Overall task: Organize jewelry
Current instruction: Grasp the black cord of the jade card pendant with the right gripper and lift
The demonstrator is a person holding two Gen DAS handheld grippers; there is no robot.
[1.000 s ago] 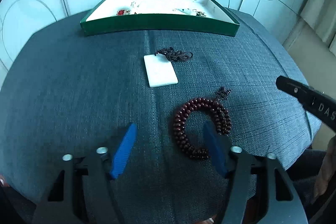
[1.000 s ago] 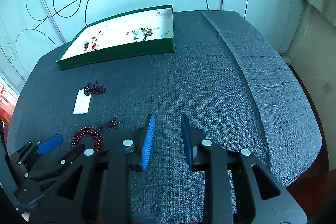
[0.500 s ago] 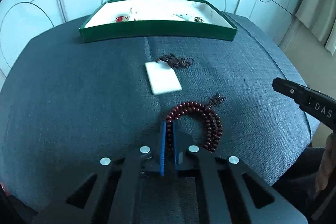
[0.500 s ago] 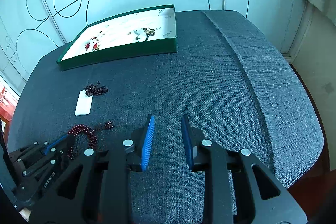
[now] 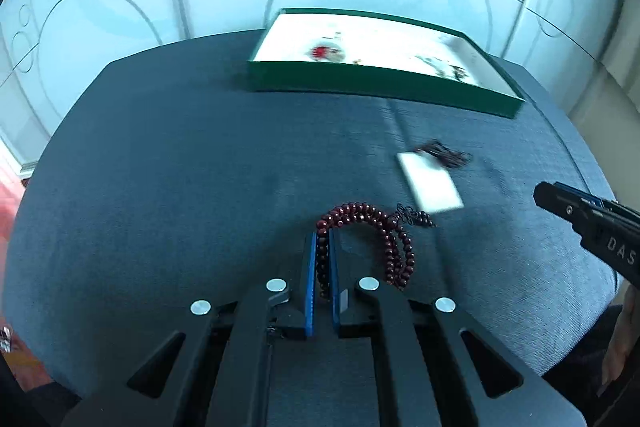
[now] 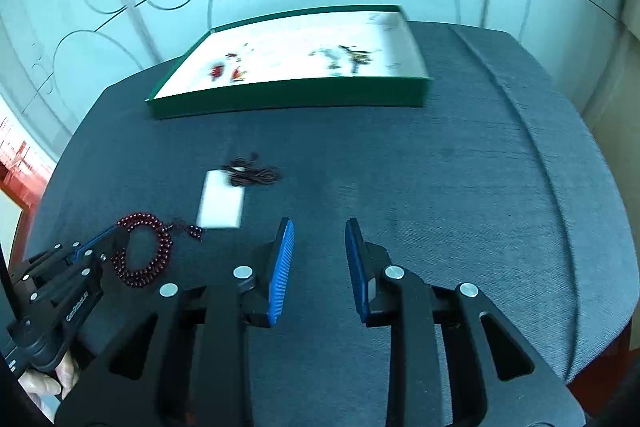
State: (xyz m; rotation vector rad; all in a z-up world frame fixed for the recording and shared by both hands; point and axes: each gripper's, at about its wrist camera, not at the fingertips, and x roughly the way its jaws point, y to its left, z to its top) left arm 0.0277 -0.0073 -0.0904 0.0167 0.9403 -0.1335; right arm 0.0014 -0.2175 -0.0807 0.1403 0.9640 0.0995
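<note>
Left gripper [image 5: 322, 251] jaws pinch the dark red bead bracelet [image 5: 372, 223], lower centre; right gripper [image 6: 319, 247] jaws spread, empty, over the tabletop [image 6: 440, 179].

Dark red beads [image 5: 394, 239], green tray [image 5: 380, 83]

Matt woven cloth tabletop [image 5: 200, 187], glossy dark-red beads [image 5: 360, 211], smooth card-like green tray [image 6: 280, 99]

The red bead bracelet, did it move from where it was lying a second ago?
Yes. The red bead bracelet now sits nearer the white card than before, pinched in the left claw, which has carried it toward the green tray.
</note>
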